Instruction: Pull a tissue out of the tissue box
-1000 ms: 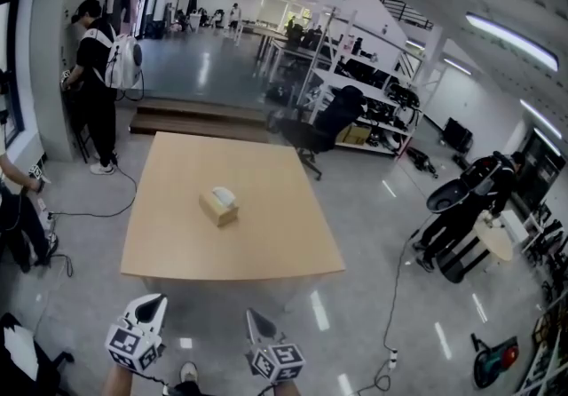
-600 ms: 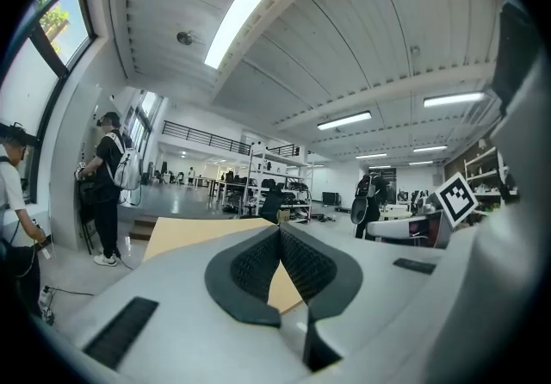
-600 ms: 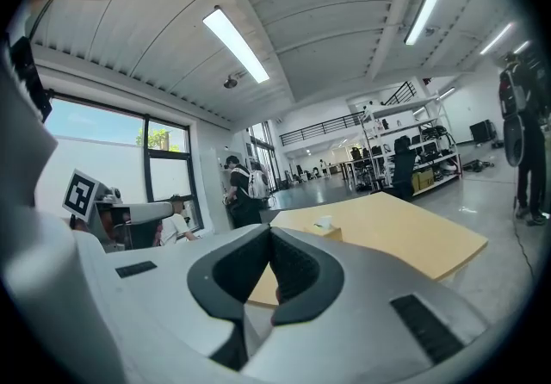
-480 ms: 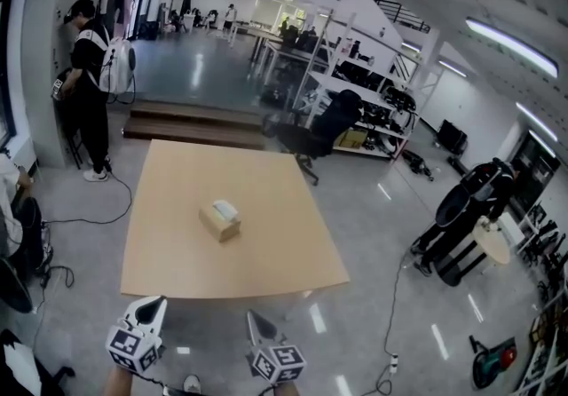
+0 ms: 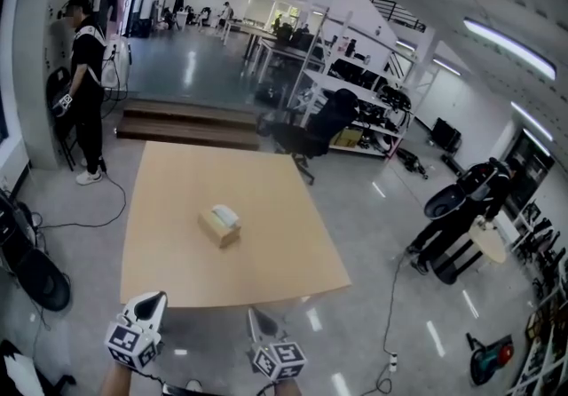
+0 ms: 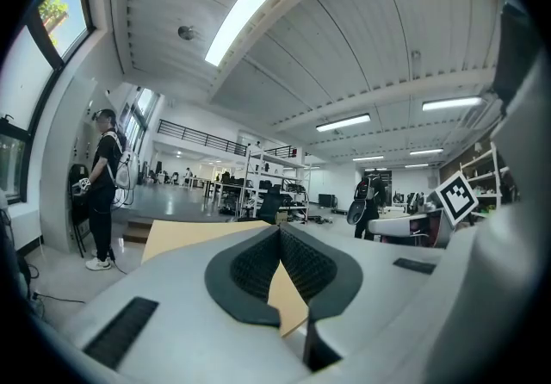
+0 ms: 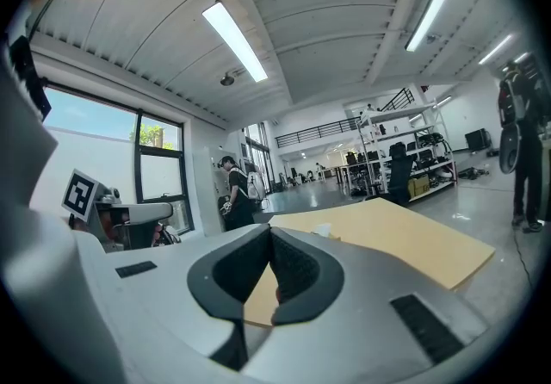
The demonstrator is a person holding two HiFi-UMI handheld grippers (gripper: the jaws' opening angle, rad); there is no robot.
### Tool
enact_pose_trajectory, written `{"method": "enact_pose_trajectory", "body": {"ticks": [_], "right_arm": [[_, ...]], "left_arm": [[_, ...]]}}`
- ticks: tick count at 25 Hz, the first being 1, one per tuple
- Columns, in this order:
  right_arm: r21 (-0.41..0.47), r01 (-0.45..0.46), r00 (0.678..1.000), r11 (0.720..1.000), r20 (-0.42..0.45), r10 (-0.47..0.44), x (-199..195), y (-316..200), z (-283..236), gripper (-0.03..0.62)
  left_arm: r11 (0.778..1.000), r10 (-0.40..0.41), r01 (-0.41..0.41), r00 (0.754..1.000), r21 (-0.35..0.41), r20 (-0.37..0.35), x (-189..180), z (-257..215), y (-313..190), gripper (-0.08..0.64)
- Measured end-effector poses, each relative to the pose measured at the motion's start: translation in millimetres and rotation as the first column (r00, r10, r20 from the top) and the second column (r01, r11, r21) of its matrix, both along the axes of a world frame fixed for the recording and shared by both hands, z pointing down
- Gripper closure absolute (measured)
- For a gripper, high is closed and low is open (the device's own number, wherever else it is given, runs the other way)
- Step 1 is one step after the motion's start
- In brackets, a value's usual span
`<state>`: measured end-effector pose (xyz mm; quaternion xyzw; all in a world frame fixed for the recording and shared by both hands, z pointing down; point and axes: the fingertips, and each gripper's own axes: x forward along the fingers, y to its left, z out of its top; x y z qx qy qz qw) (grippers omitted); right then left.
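The only container I can see is the tissue box [image 5: 219, 227], a tan carton lying at a slant near the middle of the wooden table [image 5: 275, 261]. One white tissue [image 5: 225, 214] pokes up from its top slot; nothing else shares the tabletop with it. In the right gripper view the box shows only as a small pale bump [image 7: 323, 230] far across the board, too small for me to make out more.

Neither tool is at the box. The left gripper [image 5: 157, 298] and right gripper [image 5: 254, 315] sit at the near edge of the head view, on my side of the table's near edge, well apart from the box and pointing towards it. The left gripper's jaws are pressed together at the tips, with nothing between them; I see only table through the wedge-shaped gap behind the tips. The right gripper's jaws are closed the same way, also empty.

Against the head view from a second ago, the table and box sit lower in the frame and closer to the grippers, and the table's near edge now lies just beyond both tips. The box lies at the same angle on the board, tissue unchanged. The grippers hold the same spots in the frame, jaws as they were. The standing person [image 5: 82, 88] at the far left has slid towards the frame's left edge, and the figure at the near left edge has dropped out of view.
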<state>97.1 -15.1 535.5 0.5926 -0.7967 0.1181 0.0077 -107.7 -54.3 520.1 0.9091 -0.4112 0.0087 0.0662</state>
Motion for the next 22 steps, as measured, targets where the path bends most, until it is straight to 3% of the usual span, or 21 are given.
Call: {"method": "enact_pose_trajectory", "body": {"ticks": [22], "right_arm": [[-0.013, 0.020, 1.000, 1.000, 0.001, -0.020, -3, -64, 7, 0.581]], "left_arm": [[1.000, -0.006, 0.006, 1.000, -0.006, 0.006, 0, 7, -60, 0.552]]}}
